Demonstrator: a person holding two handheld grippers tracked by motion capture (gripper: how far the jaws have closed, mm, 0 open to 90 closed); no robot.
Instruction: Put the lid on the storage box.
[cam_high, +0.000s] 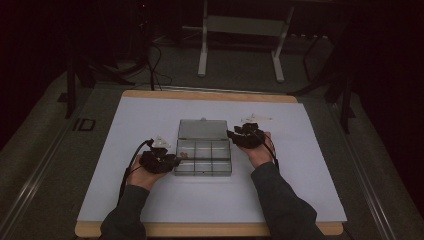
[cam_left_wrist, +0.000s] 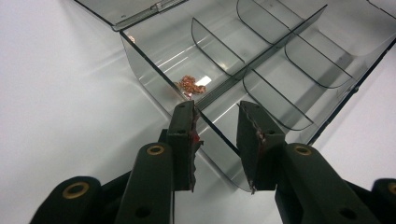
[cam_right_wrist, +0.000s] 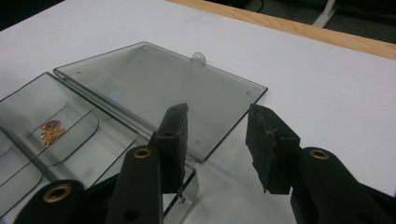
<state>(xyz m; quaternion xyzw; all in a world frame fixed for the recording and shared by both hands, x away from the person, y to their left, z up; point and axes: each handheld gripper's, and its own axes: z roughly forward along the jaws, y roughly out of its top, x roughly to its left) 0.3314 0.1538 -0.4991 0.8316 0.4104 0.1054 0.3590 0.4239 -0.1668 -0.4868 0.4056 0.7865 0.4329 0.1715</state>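
A clear box (cam_high: 203, 159) lies open mid-worktop (cam_high: 150, 200), its lid (cam_right_wrist: 154, 88) flat behind it. The left gripper (cam_left_wrist: 215, 140) sits at the box's left side, jaws released astride the near-left wall without pinching it. Copper bits (cam_left_wrist: 190, 85) rest in a far-left compartment. The right gripper (cam_right_wrist: 217, 144) hovers at the lid's right corner, jaws spread, gripping nothing.

High view looks down from afar; both gripper views sit close — all share the compartment box (cam_high: 203, 151).

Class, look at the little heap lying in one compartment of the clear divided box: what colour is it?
The heap is a shiny copper-orange, clearest in the left gripper view.
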